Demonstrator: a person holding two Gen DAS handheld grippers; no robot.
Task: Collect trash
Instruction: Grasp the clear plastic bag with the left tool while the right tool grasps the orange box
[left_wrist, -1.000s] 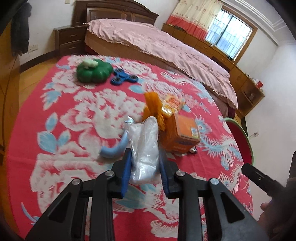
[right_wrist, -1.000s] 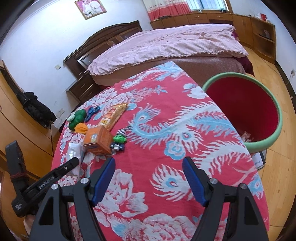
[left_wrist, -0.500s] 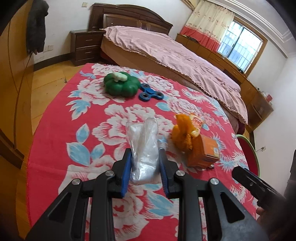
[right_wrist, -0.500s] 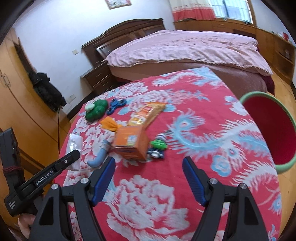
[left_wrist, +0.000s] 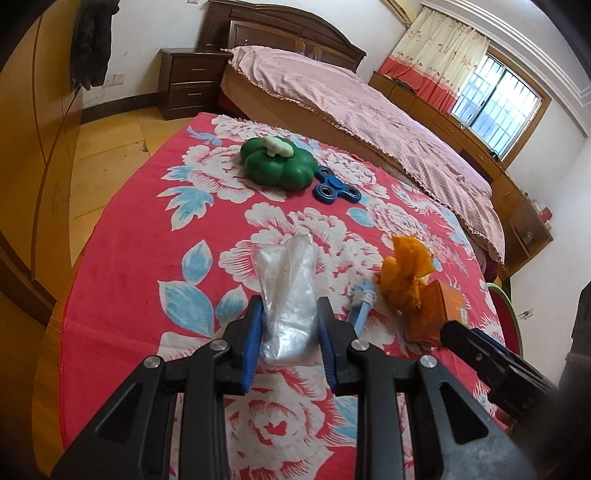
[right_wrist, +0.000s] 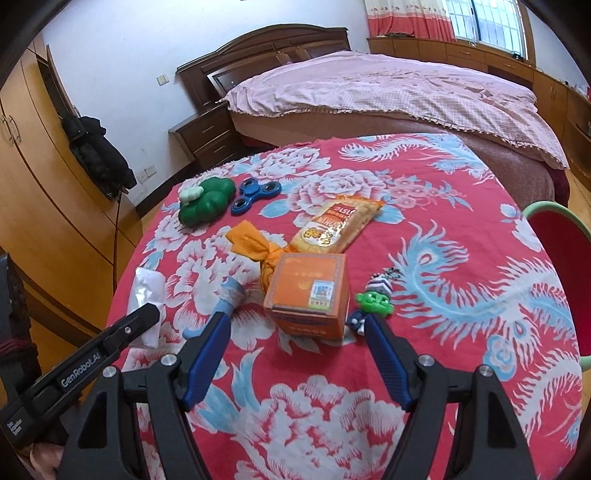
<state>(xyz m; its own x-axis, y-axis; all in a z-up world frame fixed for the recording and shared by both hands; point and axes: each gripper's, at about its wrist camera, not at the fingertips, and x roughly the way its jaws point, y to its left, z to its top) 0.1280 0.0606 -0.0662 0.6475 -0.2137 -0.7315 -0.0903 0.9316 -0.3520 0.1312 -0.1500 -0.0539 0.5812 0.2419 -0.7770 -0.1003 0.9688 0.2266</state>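
Nearest the table's edge, the left gripper (left_wrist: 287, 321) pinches a crumpled clear plastic bag (left_wrist: 286, 284) between its blue pads, the bag sticking up and forward from the grip above the red floral tablecloth (left_wrist: 147, 258). Beside it, the right gripper (right_wrist: 297, 354) hangs over the cloth with its jaws spread wide and nothing between them; its fingers frame an orange carton (right_wrist: 308, 295) that stands just beyond the tips. Left of the carton lies a pale blue tube-like thing (right_wrist: 225, 299), and right of it a small green toy figure (right_wrist: 373, 301) with a striped cap. Touching the carton's far left corner is a knotted orange wrapper (right_wrist: 255, 245), and behind the carton an orange-and-yellow snack packet (right_wrist: 338, 225) lies flat. Farther across the table sit a green pumpkin-shaped toy (right_wrist: 205, 201) with a white stem and, just beside it, a blue fidget spinner (right_wrist: 255, 194). Off the table's right side stands a bin (right_wrist: 554, 236) with a green rim and red inside. Beyond everything is a bed (right_wrist: 388, 92) under a pink cover, with a dark wooden nightstand (right_wrist: 201, 138) at its head
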